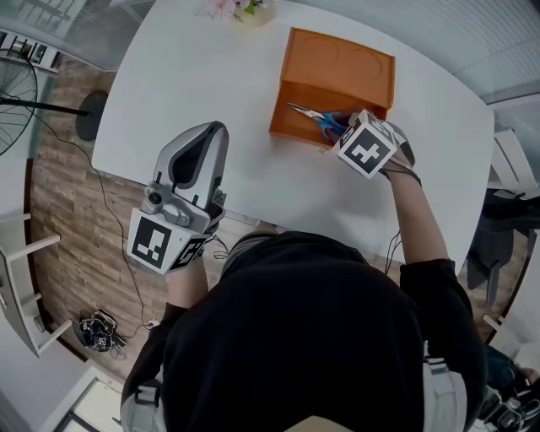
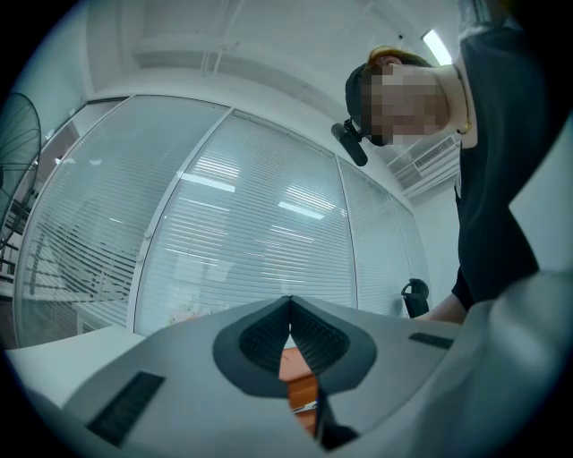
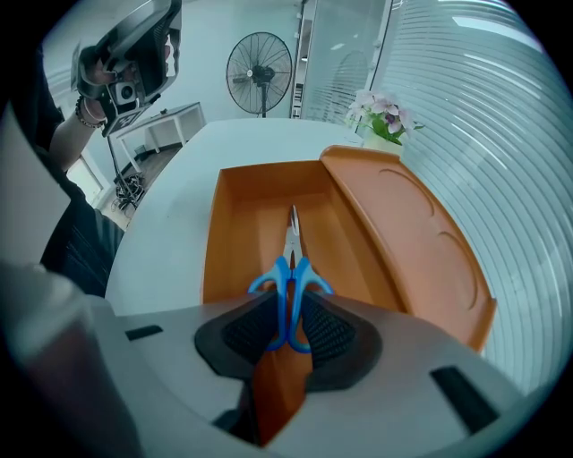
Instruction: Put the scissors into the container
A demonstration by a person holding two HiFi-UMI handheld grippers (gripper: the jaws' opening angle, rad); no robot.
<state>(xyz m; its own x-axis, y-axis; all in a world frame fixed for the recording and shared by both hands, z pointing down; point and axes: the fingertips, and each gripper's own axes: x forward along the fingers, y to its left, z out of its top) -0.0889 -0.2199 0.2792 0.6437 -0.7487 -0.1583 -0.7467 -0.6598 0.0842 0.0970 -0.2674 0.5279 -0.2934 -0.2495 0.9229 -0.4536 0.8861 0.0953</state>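
The scissors (image 1: 325,120) have blue handles and silver blades. My right gripper (image 1: 344,133) is shut on the handles, and the blades point into the open orange container (image 1: 297,128). In the right gripper view the scissors (image 3: 291,273) hang over the container's inside (image 3: 255,228), the handles pinched between the pads of my right gripper (image 3: 288,326). The container's lid (image 3: 407,224) stands open to the right. My left gripper (image 1: 214,129) hovers over the table's near left edge, shut and empty. In its own view my left gripper (image 2: 290,306) has its tips touching, with a strip of the orange container (image 2: 300,380) below.
The white table (image 1: 194,76) carries a small flower vase (image 1: 243,8) at its far edge, also seen as the vase (image 3: 383,116) behind the container. A standing fan (image 3: 260,63) is on the wooden floor to the left. Cables lie on the floor (image 1: 99,331).
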